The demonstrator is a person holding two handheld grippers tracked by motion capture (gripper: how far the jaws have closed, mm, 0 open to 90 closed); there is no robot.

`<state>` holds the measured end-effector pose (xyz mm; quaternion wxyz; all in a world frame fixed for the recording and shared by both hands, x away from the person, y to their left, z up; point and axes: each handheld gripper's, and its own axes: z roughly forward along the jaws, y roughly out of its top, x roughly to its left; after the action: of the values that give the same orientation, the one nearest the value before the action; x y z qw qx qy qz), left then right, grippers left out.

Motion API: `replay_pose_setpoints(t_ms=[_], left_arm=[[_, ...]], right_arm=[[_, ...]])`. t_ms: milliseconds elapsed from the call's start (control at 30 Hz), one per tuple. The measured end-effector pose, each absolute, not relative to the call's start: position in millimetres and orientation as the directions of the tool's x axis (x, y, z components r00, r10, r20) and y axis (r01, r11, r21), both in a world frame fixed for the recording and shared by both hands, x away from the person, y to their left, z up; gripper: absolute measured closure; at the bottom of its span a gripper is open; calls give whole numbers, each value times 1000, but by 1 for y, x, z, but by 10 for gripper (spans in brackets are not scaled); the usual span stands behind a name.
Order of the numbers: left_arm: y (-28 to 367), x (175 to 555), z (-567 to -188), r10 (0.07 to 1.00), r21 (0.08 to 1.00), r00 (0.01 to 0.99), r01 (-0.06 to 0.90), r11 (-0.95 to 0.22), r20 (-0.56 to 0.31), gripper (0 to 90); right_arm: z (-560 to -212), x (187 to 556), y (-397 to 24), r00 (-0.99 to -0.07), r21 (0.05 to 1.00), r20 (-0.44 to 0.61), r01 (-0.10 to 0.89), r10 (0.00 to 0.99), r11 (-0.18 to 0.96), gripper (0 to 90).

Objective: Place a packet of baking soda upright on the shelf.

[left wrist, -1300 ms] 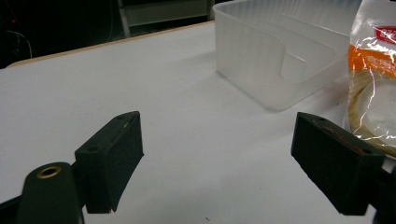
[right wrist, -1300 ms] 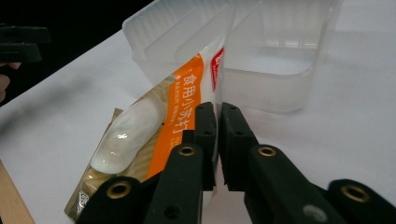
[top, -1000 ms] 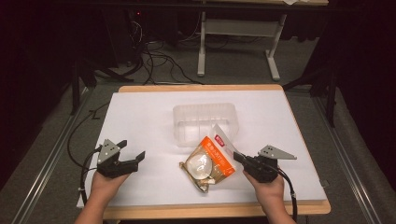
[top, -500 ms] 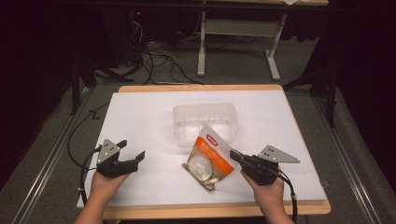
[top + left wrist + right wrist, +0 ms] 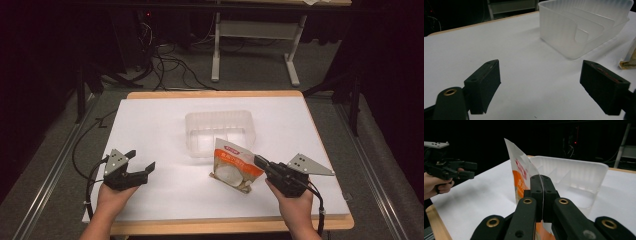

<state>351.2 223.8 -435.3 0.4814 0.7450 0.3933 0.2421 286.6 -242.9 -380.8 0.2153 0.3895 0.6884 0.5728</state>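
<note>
An orange and white snack pouch [image 5: 231, 166] with a round white picture stands tilted on the white table top, just in front of a clear plastic bin [image 5: 220, 131]. My right gripper [image 5: 260, 162] is shut on the pouch's right edge; in the right gripper view the thin pouch edge [image 5: 522, 177] runs up between the closed jaws, with the bin [image 5: 574, 177] behind it. My left gripper [image 5: 141, 162] hovers open over the table's front left, nothing between its wide-spread pads [image 5: 486, 83]. In the left gripper view the bin [image 5: 586, 25] lies ahead to the right.
The white sheet [image 5: 165, 125] covers a wooden table whose front edge [image 5: 225, 226] runs just before the hands. Cables and a grey desk frame [image 5: 255, 47] stand on the dark floor beyond the far edge. A metal rail [image 5: 380, 195] runs along the right side.
The right gripper has risen with the pouch, which went from lying nearly flat to standing tilted on its lower edge. The left gripper has stayed where it was.
</note>
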Motion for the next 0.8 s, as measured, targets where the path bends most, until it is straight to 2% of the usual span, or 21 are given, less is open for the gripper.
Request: replay_pose_setpoints(t_ms=[333,567,800], left_arm=[[224,351,-435,820,908,573,352,-226,-18,173],[225,351,-435,820,909,573,351,-224,-19,173],[226,351,-434,820,911,572,348,-219,-21,173]], right_arm=[[-375,286,-264,-539,963,138,269,831,15,900],[-375,281,-285,-444,968,126,252,887,-11,900],[-381,275,-292,-432,965,121,261,894,-4,900]])
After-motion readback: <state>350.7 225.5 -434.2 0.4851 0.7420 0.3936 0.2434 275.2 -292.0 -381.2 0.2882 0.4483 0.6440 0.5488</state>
